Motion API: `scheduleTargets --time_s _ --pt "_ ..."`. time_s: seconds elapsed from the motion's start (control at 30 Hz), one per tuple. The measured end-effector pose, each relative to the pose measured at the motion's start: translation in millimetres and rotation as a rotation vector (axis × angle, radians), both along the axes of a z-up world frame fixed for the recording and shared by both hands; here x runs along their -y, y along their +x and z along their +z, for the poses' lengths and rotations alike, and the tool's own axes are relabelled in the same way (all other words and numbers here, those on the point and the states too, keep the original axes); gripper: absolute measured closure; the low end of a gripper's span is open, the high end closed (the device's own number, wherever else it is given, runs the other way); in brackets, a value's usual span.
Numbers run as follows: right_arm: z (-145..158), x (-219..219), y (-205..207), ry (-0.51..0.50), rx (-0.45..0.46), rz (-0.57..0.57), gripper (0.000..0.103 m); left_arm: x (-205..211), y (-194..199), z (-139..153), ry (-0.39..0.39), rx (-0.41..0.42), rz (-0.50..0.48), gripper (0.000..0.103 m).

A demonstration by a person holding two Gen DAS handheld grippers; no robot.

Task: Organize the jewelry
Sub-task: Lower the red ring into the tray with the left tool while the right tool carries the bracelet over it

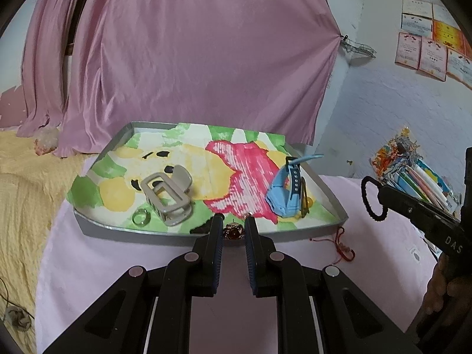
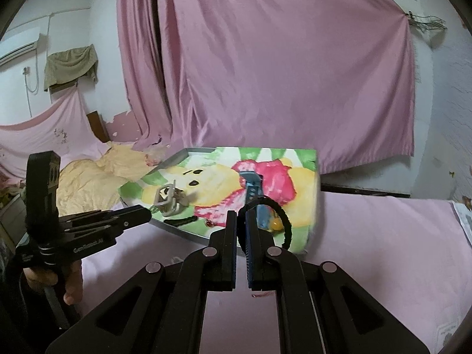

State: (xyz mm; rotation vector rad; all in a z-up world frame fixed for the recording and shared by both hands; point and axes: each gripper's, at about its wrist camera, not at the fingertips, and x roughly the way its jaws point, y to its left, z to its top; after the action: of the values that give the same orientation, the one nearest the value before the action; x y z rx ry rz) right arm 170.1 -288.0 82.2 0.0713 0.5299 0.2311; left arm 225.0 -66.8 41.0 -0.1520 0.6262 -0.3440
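Observation:
A grey tray (image 1: 97, 230) lined with a bright painted sheet sits on a pink cloth. In it lie a grey claw clip (image 1: 168, 197), a green ring (image 1: 140, 216), a blue watch (image 1: 287, 194) and a black clip (image 2: 180, 221). A red-stone ring (image 1: 233, 232) lies by the tray's near edge, just beyond my left gripper (image 1: 233, 228), which is open. The right wrist view shows that ring (image 2: 209, 222) on the sheet, apart from the left gripper (image 2: 147, 214). My right gripper (image 2: 241, 221) is shut on a black hair tie (image 2: 284, 221) and hovers at the tray's right side (image 1: 383, 191).
A red string bracelet (image 1: 343, 244) lies on the pink cloth right of the tray. A pile of pens and papers (image 1: 413, 177) is at the far right. A yellow blanket (image 1: 23, 191) lies to the left, and a pink curtain (image 1: 191, 59) hangs behind.

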Motion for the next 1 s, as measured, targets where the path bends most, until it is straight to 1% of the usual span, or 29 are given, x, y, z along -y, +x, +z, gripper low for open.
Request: scheduleTargets --time_s 0.1,0.2,0.43,0.7,1.0 --pt "-0.9 -6.1 6.6 0.001 0.001 0.021 0.098 -2.1 8.0 2.2 -0.010 0.002 0.002 0.089" --pt "-2.9 -12.2 13.5 0.000 -0.001 0.040 0.098 -1.7 16.8 3.7 -0.004 0.005 0.000 0.089" --pt "-19.1 -32.2 40.8 -0.013 -0.054 0.103 0.098 2.3 36.8 -1.6 0.004 -0.006 -0.015 0.089" --pt "-42.7 -41.2 71.6 -0.022 -0.143 0.127 0.098 5.9 55.7 -18.1 0.009 -0.069 -0.032 0.089" --pt "-64.0 -44.2 88.6 -0.025 -0.232 0.140 0.098 7.2 66.4 -30.6 0.012 -0.126 -0.039 0.089"
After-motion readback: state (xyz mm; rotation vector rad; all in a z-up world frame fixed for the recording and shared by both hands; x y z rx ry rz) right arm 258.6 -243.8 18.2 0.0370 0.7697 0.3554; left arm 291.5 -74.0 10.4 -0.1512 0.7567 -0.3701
